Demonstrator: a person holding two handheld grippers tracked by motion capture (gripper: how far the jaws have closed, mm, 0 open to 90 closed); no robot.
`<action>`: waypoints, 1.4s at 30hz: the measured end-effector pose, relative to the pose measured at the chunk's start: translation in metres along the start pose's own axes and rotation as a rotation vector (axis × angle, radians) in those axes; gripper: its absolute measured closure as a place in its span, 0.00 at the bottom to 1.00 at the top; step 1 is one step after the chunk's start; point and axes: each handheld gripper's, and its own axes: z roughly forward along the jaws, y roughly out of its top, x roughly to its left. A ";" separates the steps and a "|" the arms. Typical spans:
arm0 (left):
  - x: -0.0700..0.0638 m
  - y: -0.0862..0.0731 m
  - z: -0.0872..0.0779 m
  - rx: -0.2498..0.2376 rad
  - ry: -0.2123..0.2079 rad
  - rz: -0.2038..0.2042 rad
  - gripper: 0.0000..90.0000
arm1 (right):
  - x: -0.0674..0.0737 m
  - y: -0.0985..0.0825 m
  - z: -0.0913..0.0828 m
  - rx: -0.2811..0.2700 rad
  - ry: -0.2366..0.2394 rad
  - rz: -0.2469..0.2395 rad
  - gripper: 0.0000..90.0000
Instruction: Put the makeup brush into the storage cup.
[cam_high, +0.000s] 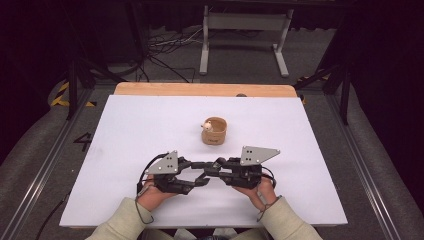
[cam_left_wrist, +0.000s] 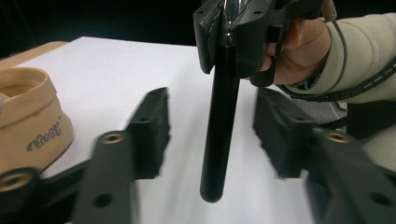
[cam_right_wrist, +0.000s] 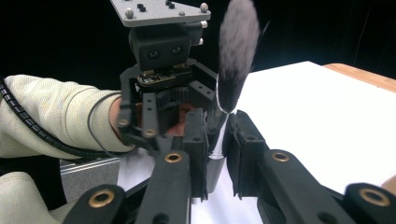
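- Right gripper (cam_right_wrist: 215, 154) is clamped on a black makeup brush (cam_left_wrist: 219, 121), near the tabletop's (cam_high: 125, 135) front edge.
- Left gripper (cam_left_wrist: 210, 121) stands apart around the brush handle, not touching.
- Tan pouch (cam_high: 214, 131) sits mid-tabletop, open white surface around it.

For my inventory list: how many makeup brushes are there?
1. The makeup brush is clamped in the right gripper, its black handle hanging between the open left gripper jaws.

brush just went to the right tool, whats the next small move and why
Probably draw the left tool back off the handle. The right tool is clamped on the brush near its ferrule, while the left jaws stand apart on either side of the black handle, not touching it.
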 end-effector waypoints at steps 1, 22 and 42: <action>0.000 0.000 -0.001 -0.004 0.010 0.008 0.41 | 0.000 0.001 -0.001 -0.002 -0.003 0.000 0.88; 0.013 -0.008 -0.031 -0.048 0.096 -0.078 0.12 | -0.012 0.028 -0.014 0.018 -0.105 -0.042 0.88; 0.023 -0.017 -0.060 -0.052 0.256 -0.105 0.06 | -0.042 0.056 -0.015 0.036 -0.229 -0.033 0.88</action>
